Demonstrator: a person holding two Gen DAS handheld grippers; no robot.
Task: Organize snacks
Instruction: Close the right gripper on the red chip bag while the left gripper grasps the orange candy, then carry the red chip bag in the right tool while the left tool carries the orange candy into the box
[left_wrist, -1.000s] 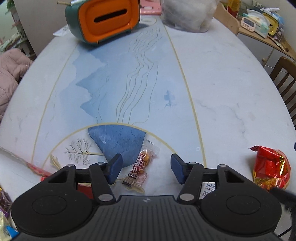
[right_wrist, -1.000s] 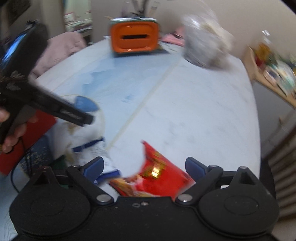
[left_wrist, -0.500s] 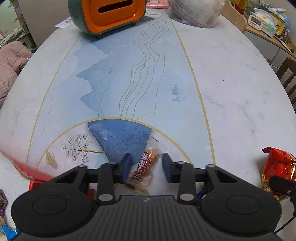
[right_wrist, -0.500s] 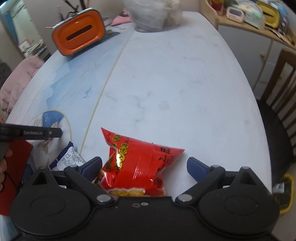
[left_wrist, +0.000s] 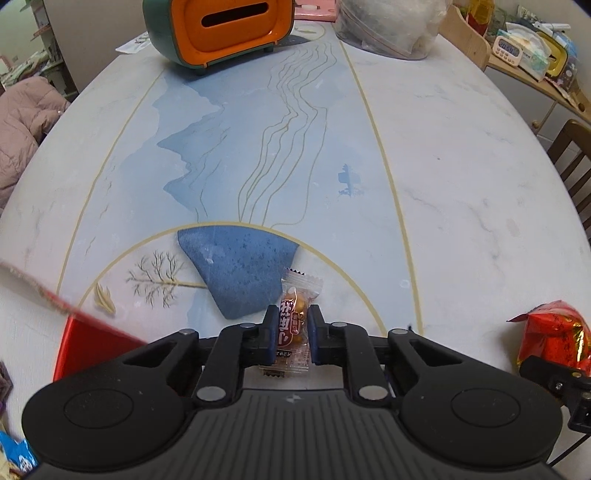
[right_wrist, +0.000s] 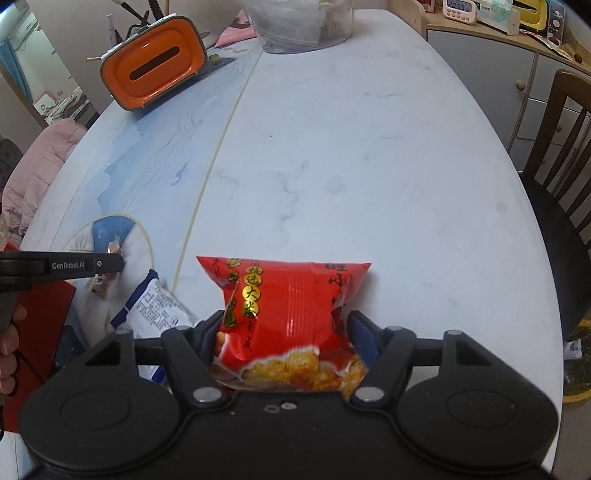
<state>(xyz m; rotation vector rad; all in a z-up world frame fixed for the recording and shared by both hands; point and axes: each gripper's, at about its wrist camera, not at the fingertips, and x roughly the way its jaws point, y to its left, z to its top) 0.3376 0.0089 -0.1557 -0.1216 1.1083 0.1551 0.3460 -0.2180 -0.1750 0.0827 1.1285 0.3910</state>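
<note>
Left gripper (left_wrist: 291, 328) clamped, right gripper (right_wrist: 282, 332) closing

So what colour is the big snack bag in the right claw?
Red, with gold lettering, on the snack bag; the right wrist view shows it best.

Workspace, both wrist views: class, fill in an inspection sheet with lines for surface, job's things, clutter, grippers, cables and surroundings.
Surface: oval marble-look table with a blue landscape print.
Job's things: small clear candy packet; red snack bag; white-and-blue packet lying beside it.
Clutter: orange tissue box, clear plastic bag, red box at the near left edge.
Grippers: left gripper shut on the candy packet; right gripper closing, pads against the red snack bag.
Cables: thin black cable by the right gripper.
Surroundings: wooden chair, pink jacket, cluttered side shelf.
</note>
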